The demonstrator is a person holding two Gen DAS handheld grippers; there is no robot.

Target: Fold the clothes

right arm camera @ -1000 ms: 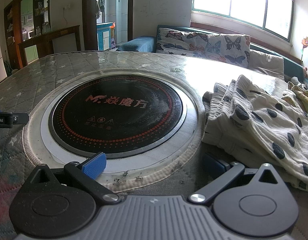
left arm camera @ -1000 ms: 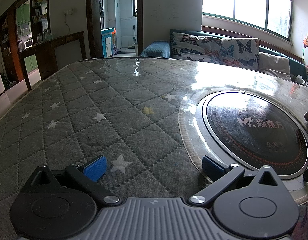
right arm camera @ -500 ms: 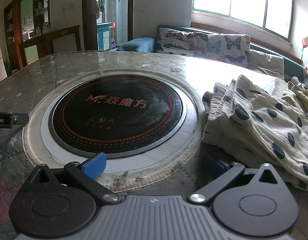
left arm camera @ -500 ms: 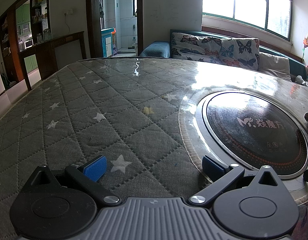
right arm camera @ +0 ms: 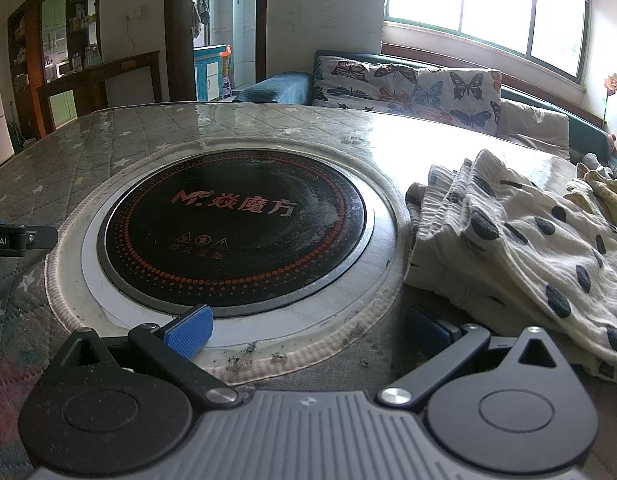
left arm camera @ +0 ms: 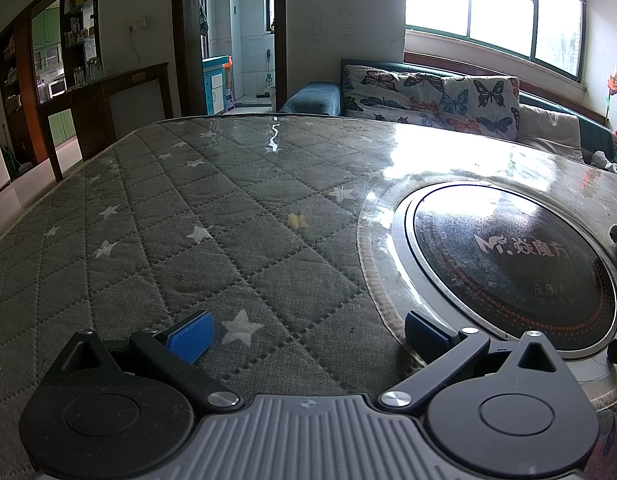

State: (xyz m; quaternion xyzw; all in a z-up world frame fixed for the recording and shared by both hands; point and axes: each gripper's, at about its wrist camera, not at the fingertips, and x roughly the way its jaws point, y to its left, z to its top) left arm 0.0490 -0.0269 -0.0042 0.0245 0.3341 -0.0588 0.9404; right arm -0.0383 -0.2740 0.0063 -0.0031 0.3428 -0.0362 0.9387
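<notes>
Judging by both wrist views, folding hasn't started; nothing is gripped yet.

Left gripper (left arm camera: 306,330) hovers low over the quilted star cover on the bench (left arm camera: 188,216), jaws wide apart and empty, no cloth between the blue pads. Its view shows only bare cover w/ the round induction hob (left arm camera: 512,272) off to its right. Just a sliver of fabric shows at that view's far right edge, too small to tell what it is.

Right gripper (right arm camera: 308,334) sits at the near rim of the hob, jaws also spread apart, holding nothing. Crumbs and lint lie on the hob's pale ring just ahead of it.

Polka-dot garment (right arm camera: 520,256) lies in a loose, rumpled heap on the bench right of the hob, near the right pad but apparently not touching it. No neat edges or stacked layers; looks unfolded. Behind it, a second yellowish-green cloth (right arm camera: 604,192) is bunched at the far right, also unsorted.

Left to do, prob. everything: grab the dotted piece, spread it flat (likely on the bare quilted area at left), fold, then the other cloth.
</notes>
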